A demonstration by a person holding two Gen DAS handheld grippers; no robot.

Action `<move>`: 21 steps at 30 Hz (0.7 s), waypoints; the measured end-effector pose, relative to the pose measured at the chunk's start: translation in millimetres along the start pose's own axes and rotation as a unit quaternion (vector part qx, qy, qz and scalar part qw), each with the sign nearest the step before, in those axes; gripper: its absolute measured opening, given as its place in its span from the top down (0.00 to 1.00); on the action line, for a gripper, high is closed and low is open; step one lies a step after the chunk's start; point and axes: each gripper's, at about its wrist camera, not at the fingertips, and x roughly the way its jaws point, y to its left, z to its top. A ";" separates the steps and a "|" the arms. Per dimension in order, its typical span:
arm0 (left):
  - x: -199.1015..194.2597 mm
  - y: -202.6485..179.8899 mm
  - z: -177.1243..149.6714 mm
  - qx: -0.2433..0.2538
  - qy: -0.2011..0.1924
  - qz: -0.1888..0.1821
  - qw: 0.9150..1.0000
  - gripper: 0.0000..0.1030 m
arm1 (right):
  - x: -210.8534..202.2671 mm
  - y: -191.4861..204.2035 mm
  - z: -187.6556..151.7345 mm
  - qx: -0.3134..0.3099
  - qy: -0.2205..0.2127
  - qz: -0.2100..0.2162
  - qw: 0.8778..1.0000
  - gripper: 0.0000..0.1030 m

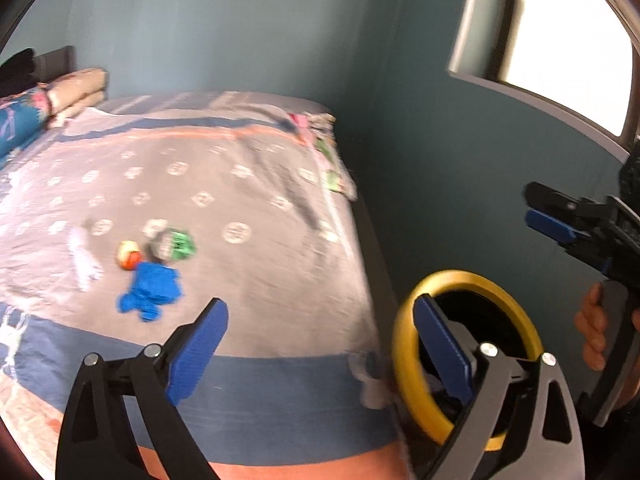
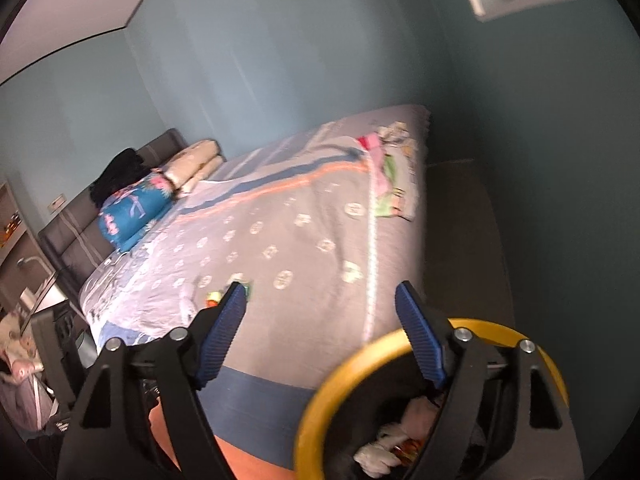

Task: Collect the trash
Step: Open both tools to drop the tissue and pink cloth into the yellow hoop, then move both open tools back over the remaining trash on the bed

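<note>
Trash lies on the bed [image 1: 260, 208]: a blue crumpled glove [image 1: 154, 290], an orange and yellow wrapper [image 1: 129, 256], a green packet [image 1: 178, 243] and white tissue [image 1: 83, 258]. A yellow-rimmed black bin [image 1: 460, 344] stands at the bed's right foot corner; it also shows in the right wrist view [image 2: 344, 384] with white tissue [image 2: 384, 452] inside. My left gripper [image 1: 320, 344] is open and empty above the bed's foot. My right gripper [image 2: 320, 332] is open and empty, its right finger over the bin; it also shows in the left wrist view [image 1: 546, 216].
Pillows [image 2: 192, 164] and a blue bolster [image 2: 132, 208] lie by the grey headboard [image 2: 72, 232]. Folded colourful cloth [image 2: 390, 176] lies at the bed's far edge. A teal wall and a window [image 1: 568, 48] are behind. Clutter [image 2: 24, 360] stands left of the bed.
</note>
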 end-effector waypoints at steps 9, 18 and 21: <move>-18.0 100.5 15.5 -0.051 -0.034 0.089 0.994 0.09 | 49.0 72.7 10.0 -0.041 0.012 0.047 0.998 0.21; -5.0 195.2 18.6 -0.105 -0.020 0.145 0.984 0.08 | 135.9 138.9 1.4 -0.067 0.060 0.083 0.992 0.21; 7.0 216.6 17.7 -0.111 -0.011 0.163 0.980 0.08 | 173.2 159.5 -6.6 -0.076 0.077 0.087 0.990 0.21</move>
